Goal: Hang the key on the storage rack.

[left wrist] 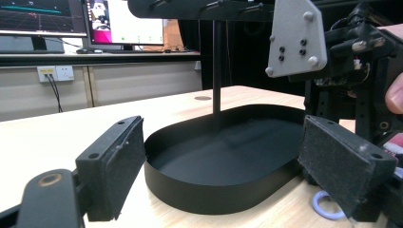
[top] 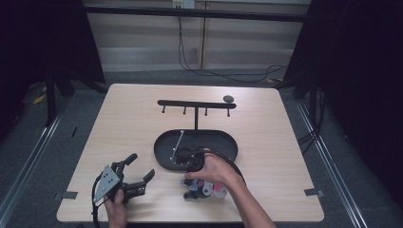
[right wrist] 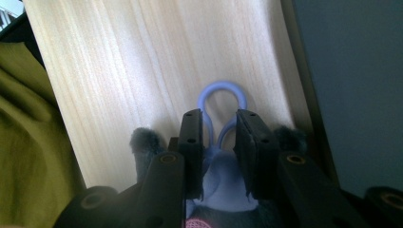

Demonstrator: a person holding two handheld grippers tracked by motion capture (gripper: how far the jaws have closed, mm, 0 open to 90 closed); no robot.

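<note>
pale wood table (top: 119, 123) on grey floor, black tray (top: 164, 142) with hook stand (top: 196, 105), dim room, left gripper (top: 139, 168) wide open, right gripper (right wrist: 219, 130) pinching blue loop (right wrist: 222, 102)

A pale wooden desk (top: 142, 118) was seen from above, and a black oval tray (top: 223, 142) was placed near its middle. A black stand (top: 196, 105) with a horizontal bar and small pegs was raised from the tray's far edge, and a small dark disc (top: 228, 99) was laid just beyond the bar's right end. The left tool (top: 138, 170) was held over the desk's near left part with its jaws spread apart. The right tool (top: 192, 164) was gripped at the tray's near rim, above a cluster of small coloured items (top: 209, 190).
</note>
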